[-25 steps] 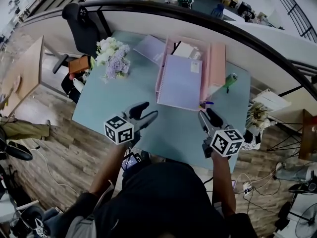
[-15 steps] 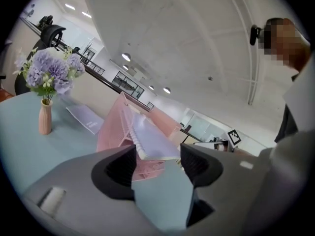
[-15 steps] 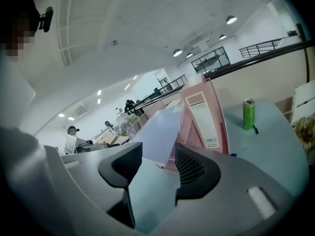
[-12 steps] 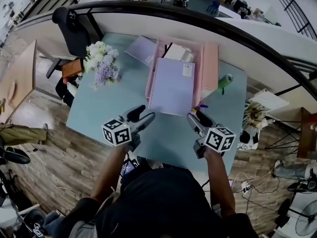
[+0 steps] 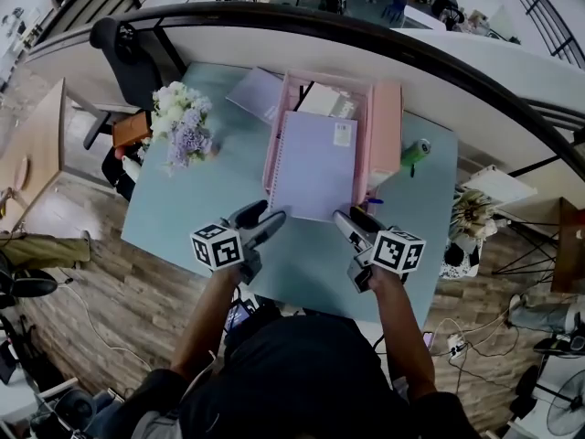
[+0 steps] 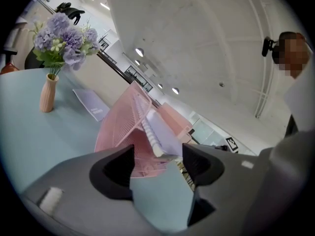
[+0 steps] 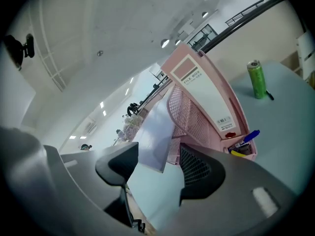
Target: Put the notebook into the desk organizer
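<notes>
A pale blue table (image 5: 183, 204) carries a pink desk organizer (image 5: 271, 149) at its far edge. The lavender notebook (image 5: 315, 167) lies slanted in the organizer, its near end sticking out toward the table's middle. A pink file box (image 5: 387, 126) stands against the organizer's right side. Flowers (image 5: 183, 122) in a vase stand near the far left corner. By the near edge, the left gripper (image 5: 270, 214) and right gripper (image 5: 349, 216) flank the notebook's near end without touching it. Both have just been opening their jaws, now spread wide on nothing. A green can (image 5: 418, 149) sits by the right edge.
</notes>
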The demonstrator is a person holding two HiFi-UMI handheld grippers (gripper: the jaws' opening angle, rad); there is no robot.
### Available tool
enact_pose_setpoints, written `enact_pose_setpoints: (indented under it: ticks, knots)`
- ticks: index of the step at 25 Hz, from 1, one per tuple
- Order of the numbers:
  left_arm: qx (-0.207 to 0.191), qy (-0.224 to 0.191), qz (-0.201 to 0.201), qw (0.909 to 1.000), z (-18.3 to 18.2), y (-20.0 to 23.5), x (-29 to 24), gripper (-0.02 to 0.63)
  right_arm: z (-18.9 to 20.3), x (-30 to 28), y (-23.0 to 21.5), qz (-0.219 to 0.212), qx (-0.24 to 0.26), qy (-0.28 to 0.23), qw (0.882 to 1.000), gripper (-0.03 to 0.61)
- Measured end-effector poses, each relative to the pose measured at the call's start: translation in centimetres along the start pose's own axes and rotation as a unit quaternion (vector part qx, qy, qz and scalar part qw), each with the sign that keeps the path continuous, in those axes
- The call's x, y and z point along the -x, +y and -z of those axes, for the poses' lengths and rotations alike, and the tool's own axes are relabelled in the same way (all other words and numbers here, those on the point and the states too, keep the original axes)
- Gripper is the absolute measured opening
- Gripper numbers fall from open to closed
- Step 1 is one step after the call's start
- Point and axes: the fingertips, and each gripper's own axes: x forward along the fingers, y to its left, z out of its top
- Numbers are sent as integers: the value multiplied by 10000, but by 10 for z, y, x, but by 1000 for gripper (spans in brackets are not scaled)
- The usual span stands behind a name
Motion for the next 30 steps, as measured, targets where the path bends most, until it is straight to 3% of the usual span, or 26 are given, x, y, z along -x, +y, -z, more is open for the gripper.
enact_pose_setpoints:
  ticks: [10,13,15,17,20,24,30]
  knots:
    - [85,185,-30,9998,5,8,-10,328,2,-13,0,44,-19,190,9998,238]
    - [88,217,64,9997,5,7,-12,301,5,-14,1,113,79,252,9996,233]
    - [90,203,167,9996,5,2,-12,249,5,-12,1,176,135,254,9994,156]
    - [91,161,236,9996,4,-2,-12,202,5,-10,1,231,144,252,9993,129]
    - [50,124,250,9996,3,-4,-10,192,5,-7,4,257,166,236,9993,104]
    - [-180,147,251,9994,0,-11,-6,154,3,-4,15,361,392,168,9984,81]
    - [-839,275,79,9961,5,-23,2,151,4,4,32,619,1004,92,9930,63]
